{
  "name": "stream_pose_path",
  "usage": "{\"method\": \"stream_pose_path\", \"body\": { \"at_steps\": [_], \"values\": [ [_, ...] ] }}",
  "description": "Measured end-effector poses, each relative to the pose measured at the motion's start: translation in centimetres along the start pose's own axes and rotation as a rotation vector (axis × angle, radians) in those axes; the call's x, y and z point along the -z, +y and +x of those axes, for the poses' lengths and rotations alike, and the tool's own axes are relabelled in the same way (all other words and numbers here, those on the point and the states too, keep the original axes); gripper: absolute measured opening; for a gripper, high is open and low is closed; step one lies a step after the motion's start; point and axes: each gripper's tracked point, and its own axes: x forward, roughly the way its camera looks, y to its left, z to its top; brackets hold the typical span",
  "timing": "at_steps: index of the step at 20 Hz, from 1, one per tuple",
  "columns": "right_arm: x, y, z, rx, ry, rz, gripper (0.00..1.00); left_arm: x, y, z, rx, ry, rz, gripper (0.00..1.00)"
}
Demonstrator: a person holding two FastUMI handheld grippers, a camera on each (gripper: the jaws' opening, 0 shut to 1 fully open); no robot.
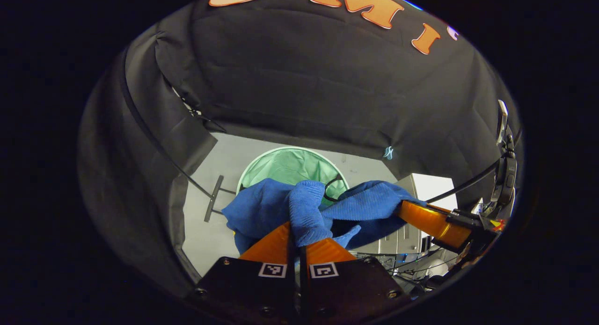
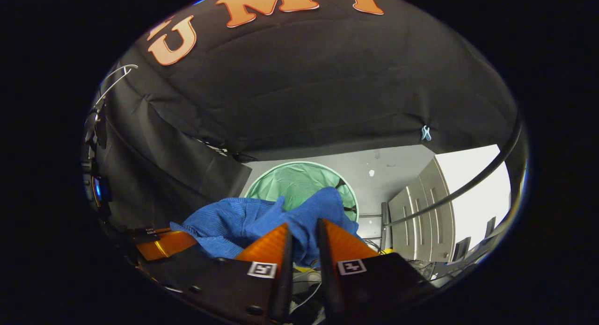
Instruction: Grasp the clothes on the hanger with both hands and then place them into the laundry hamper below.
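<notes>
Here is the left tool (image 1: 299,231), seen in the left gripper view, its two orange fingers (image 1: 271,245) drawn close together and clenched on a bunched fold of the blue cloth (image 1: 262,205). The fabric spreads out to both sides of the fingers, draped in the air above the green laundry hamper (image 1: 290,166), whose round mouth sits on the grey floor (image 1: 224,156) farther off. Over on the right of that view the right tool's orange finger (image 1: 428,220) pokes into the far edge of the same cloth. A white cabinet (image 1: 430,187) stands behind it.

Switch to the right gripper view: the right tool (image 2: 304,238) has its fingers nearly together with blue cloth (image 2: 224,222) pinched between them, so it is grasping the garment too. The cloth hangs in a heap just ahead of the fingertips, covering the near rim of the hamper (image 2: 299,180). At the left, low down, the other tool's orange finger (image 2: 164,245) touches the cloth's left side. Grey cabinets (image 2: 421,213) line the right.
</notes>
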Motion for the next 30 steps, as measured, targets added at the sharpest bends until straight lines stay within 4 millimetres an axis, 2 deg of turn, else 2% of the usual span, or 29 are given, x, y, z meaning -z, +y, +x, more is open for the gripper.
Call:
{"method": "stream_pose_path", "body": {
  "at_steps": [1,3,4,5,6,7,8,9,10,11,12,13,14,15,19,21,23,30],
  "values": [
    [-0.2,0.1,-0.1,-0.004,-0.001,0.005,0.39,-0.3,0.5,0.1,-0.023,-0.001,-0.004,0.13],
    [-0.2,-0.2,-0.2,-0.002,-0.006,0.006,0.46,-0.5,1.3,0.3,-0.06,-0.004,-0.009,0.53],
    [-0.1,-0.4,-0.2,0.0,-0.006,0.004,0.61,-0.4,1.4,0.2,-0.065,-0.005,-0.016,0.73],
    [0.0,-0.5,-0.3,0.001,-0.003,0.002,0.66,-0.5,1.4,0.0,-0.068,-0.009,-0.026,0.92],
    [0.2,-0.6,-0.4,0.003,-0.001,0.002,0.7,-0.9,1.6,0.1,-0.068,-0.012,-0.034,0.94],
    [0.2,-0.7,-0.5,0.005,-0.001,0.003,0.78,-1.1,1.6,-0.2,-0.068,-0.011,-0.039,0.89],
    [0.2,-0.8,-0.6,0.009,-0.002,0.005,0.79,-0.8,1.7,-0.1,-0.07,-0.008,-0.042,0.89],
    [0.2,-0.9,-0.8,0.007,-0.002,0.009,0.7,-0.6,1.7,-0.1,-0.075,-0.003,-0.041,0.9],
    [0.2,-1.2,-1.0,0.011,-0.003,0.011,0.92,-0.5,1.7,0.0,-0.08,0.0,-0.038,0.9],
    [0.1,-1.4,-1.2,0.012,-0.008,0.013,0.82,-0.5,1.7,0.0,-0.085,0.0,-0.036,0.91],
    [0.0,-1.7,-1.3,0.017,-0.012,0.017,0.93,-0.4,1.9,-0.1,-0.088,-0.002,-0.032,0.92],
    [0.0,-1.9,-1.5,0.02,-0.015,0.023,0.85,-0.3,2.1,-0.2,-0.095,-0.006,-0.026,0.93],
    [-0.2,-2.1,-1.6,0.021,-0.018,0.027,0.98,-0.3,2.1,-0.2,-0.098,-0.014,-0.019,0.94],
    [-0.3,-2.2,-1.9,0.021,-0.023,0.031,0.99,-0.5,2.1,-0.3,-0.104,-0.026,-0.013,0.97],
    [-1.0,-2.8,-3.3,0.027,-0.058,0.035,0.99,-1.4,2.9,-1.1,-0.143,-0.066,0.005,0.97],
    [-1.5,-2.7,-4.6,0.021,-0.088,0.047,0.99,-2.1,3.1,-1.6,-0.169,-0.113,-0.003,0.97],
    [-2.2,-2.8,-6.1,0.02,-0.126,0.042,1.0,-2.6,2.5,-2.2,-0.161,-0.146,-0.008,0.97],
    [-3.7,-3.5,-9.6,0.028,-0.206,0.012,0.99,-3.2,1.2,-6.3,-0.128,-0.199,0.003,0.98]
  ]
}}
